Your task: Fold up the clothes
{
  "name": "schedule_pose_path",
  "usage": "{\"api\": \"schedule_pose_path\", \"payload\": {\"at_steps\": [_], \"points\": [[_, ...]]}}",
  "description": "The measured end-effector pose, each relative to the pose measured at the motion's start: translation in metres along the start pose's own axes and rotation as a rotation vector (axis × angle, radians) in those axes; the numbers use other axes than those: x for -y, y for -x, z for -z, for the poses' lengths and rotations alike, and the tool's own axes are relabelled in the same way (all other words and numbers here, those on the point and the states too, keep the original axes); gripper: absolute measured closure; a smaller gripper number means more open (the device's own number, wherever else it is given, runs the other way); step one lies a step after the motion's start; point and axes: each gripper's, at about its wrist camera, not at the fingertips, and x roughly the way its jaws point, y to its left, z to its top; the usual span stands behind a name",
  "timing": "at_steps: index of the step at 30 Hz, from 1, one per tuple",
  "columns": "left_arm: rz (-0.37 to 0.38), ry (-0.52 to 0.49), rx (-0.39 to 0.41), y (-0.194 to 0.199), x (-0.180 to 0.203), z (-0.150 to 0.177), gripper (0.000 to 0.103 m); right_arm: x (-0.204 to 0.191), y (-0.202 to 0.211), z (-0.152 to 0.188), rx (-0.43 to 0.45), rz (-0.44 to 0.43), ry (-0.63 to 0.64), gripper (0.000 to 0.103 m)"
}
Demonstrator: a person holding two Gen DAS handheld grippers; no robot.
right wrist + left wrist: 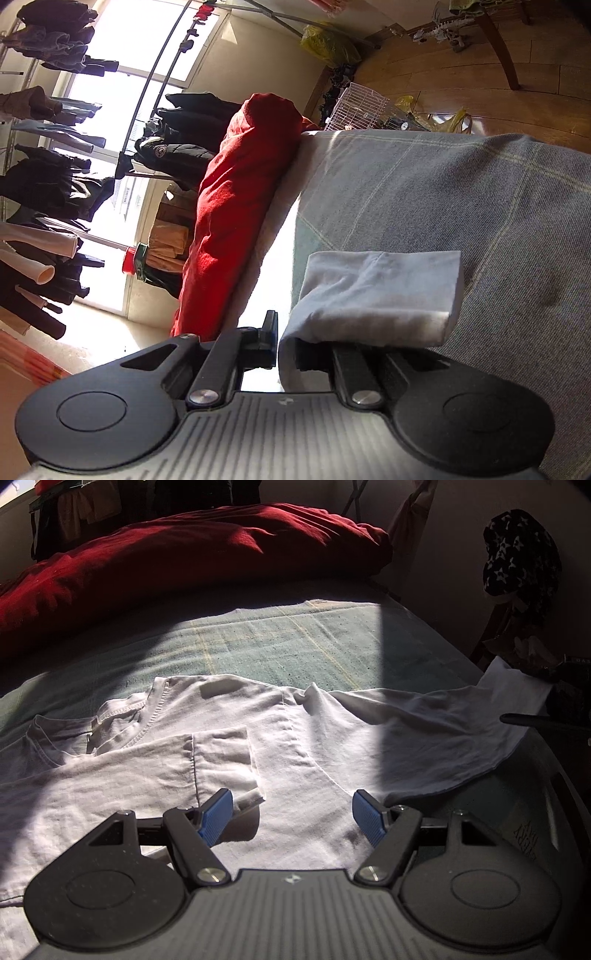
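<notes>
Both tongs are at work over a bed. On the left tongs [291, 818] the two blue ribbed pads [216, 818] stand wide apart with nothing between them, hanging just above a white T-shirt [306, 746]. The right tongs [286, 341] are clamped on a fold of the same white cloth [376, 295]: the fabric drapes over the right-hand finger and hides it, and the other finger's pad presses against the cloth's edge.

Seen from the left tongs, the shirt lies spread across a pale green blanket [280, 642] marked with thin yellow lines, directly ahead of and beneath the open pads. Its ribbed collar [122, 716] sits ahead and to the left, with stitching plain along the neckline. One short sleeve [221, 757] is folded in over the chest, its hem corner ending just beside the left pad. The other sleeve [513, 686] stretches far off to the right and lifts from the bed at its end. Sunlight falls on the middle of the shirt while its right part lies in shadow; the cloth is creased and somewhat rumpled.

Beyond the shirt a red quilt [192, 554] is heaped along the far edge of the bed. To the right, well apart, hangs a dark cloth with white stars [517, 554].

Some faint lettering shows on a surface low at the right of the left tongs, but it is too dim to read; a round badge on a dark jacket [161, 150] left of the right tongs is likewise illegible.
</notes>
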Motion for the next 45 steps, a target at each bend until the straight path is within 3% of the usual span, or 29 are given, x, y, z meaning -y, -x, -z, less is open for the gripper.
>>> {"api": "schedule_pose_path", "payload": {"at_steps": [29,45], "points": [[-0.021,-0.328,-0.093,0.051,-0.085,0.049,0.031,-0.105,-0.095,0.106,-0.115,-0.096,0.040,0.093],[-0.018,-0.358,-0.150,0.068,-0.164,0.072,0.030,-0.157,-0.164,0.182,-0.185,-0.119,0.040,0.093]]}}
